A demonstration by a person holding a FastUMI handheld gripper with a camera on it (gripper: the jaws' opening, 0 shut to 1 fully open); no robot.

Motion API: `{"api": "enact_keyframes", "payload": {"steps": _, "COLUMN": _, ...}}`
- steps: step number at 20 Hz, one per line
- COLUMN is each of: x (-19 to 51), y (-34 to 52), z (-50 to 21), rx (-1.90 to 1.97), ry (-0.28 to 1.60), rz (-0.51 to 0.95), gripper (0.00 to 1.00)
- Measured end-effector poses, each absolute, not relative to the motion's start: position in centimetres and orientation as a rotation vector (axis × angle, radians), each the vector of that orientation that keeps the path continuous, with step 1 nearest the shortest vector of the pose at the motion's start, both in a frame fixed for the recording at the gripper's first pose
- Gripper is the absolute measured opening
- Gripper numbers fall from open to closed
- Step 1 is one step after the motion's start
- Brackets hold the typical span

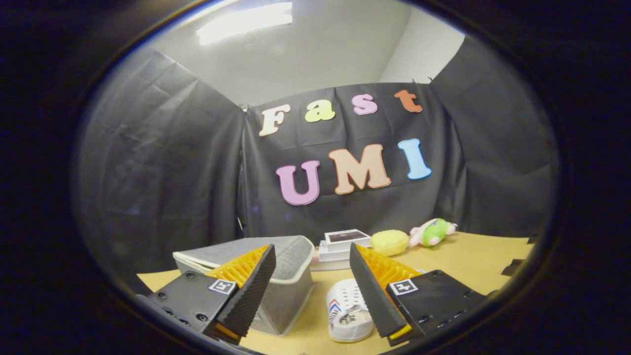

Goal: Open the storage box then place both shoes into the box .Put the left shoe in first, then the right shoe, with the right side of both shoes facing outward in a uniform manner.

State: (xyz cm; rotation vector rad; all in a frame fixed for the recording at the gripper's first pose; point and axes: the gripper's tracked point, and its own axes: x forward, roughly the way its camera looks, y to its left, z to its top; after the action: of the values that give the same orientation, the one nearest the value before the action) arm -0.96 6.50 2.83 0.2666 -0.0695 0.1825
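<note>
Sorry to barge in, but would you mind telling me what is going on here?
A hand-held gripper hovers open over the table, holding nothing. The grey storage box sits with its lid closed, partly behind one finger. A white shoe lies beside the box, partly hidden by the other finger. Neither has been touched yet.

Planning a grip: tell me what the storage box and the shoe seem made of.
Storage box: likely woven grey fabric, matte, pale piping along the rim. Shoe: white, smooth, perforated upper, probably leather or synthetic; cannot tell which. The tongs hang open above both, holding nothing.
</note>
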Motion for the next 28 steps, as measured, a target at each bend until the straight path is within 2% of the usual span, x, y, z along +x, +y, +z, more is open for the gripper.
{"api": "enact_keyframes", "payload": {"steps": 5, "x": 0.2, "y": 8.7, "z": 2.5, "rx": 0.583, "ry": -0.049, "rz": 0.227, "gripper": 0.93}}
{"api": "enact_keyframes", "payload": {"steps": 15, "x": 3.2, "y": 8.4, "z": -3.4, "rx": 1.270, "ry": 0.058, "rz": 0.047, "gripper": 0.98}}
{"api": "enact_keyframes", "payload": {"steps": 22, "x": 4.6, "y": 11.5, "z": -3.4, "rx": 1.547, "ry": 0.110, "rz": 0.043, "gripper": 0.98}}
{"api": "enact_keyframes", "payload": {"steps": 26, "x": 6.1, "y": 12.0, "z": -1.9, "rx": 1.598, "ry": 0.078, "rz": 0.065, "gripper": 0.92}}
{"api": "enact_keyframes", "payload": {"steps": 28, "x": 6.3, "y": 12.3, "z": -1.7, "rx": 1.597, "ry": 0.080, "rz": 0.073, "gripper": 0.72}}
